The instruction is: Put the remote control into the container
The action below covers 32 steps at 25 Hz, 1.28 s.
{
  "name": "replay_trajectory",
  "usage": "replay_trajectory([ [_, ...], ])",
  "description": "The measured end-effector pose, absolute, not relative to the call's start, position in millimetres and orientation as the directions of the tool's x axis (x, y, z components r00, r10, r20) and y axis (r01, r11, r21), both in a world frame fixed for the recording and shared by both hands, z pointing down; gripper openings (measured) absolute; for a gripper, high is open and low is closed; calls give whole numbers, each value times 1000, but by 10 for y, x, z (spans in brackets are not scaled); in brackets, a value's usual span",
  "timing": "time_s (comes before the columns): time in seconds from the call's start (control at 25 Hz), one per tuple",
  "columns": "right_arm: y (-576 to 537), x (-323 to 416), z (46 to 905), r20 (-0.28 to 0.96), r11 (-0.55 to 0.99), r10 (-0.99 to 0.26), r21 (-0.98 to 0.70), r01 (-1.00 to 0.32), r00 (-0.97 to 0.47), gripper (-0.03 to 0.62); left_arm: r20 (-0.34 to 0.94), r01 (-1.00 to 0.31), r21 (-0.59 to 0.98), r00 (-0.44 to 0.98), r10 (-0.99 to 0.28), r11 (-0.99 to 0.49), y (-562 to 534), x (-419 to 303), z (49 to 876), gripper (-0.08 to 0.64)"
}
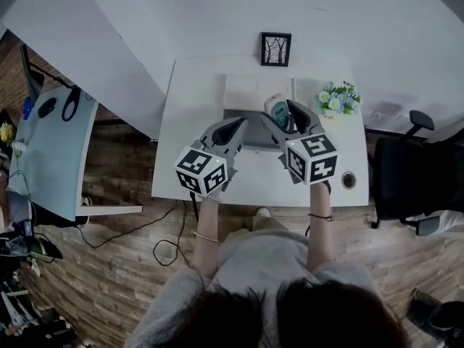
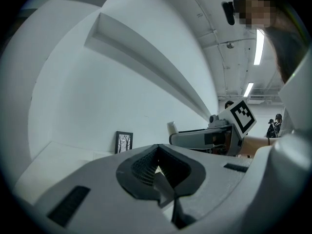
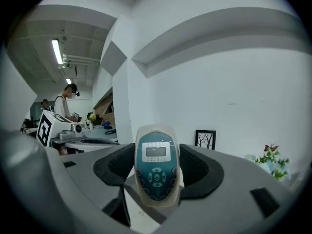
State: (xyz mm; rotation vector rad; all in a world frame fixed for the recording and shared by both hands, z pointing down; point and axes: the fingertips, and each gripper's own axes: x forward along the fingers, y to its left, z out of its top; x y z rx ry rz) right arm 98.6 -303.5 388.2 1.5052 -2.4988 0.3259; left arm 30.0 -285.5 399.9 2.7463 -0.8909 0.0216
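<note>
An office-like workroom; white desks (image 1: 190, 114), a black swivel chair (image 1: 406, 174), ceiling strip lights (image 3: 57, 51), wood-plank floor (image 1: 109, 281).

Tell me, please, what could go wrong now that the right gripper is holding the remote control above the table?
1. The right gripper clamps the remote control only by its sides, and it stands upright. It might slip or tip when released over the container.
2. The flowers stand close on that gripper's right. A wide swing could knock them over.
</note>
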Motion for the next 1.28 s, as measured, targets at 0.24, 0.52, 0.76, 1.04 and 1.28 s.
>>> replay_trajectory([
  [0.24,-3214,1043,4059,343,494,-805,-65,-867,-484,281,118,-590,251,806,-580,-768,-2959,326,4141,3],
  [0.52,-3372,1014,4331,414,505,-764,-94,-858,-495,281,169,-586,297,809,-562,-754,-3117,328,4367,3],
  [0.76,-3457,934,4644,509,528,-697,-113,-841,-506,281,230,-572,350,821,-523,-742,-3194,336,4621,3],
  [1.04,-3452,827,5041,603,568,-602,-137,-811,-524,281,270,-567,402,824,-499,-719,-3232,322,4868,3],
  [1.28,-3425,708,5309,671,608,-519,-146,-781,-530,281,294,-566,422,824,-484,-708,-3190,322,4992,3],
])
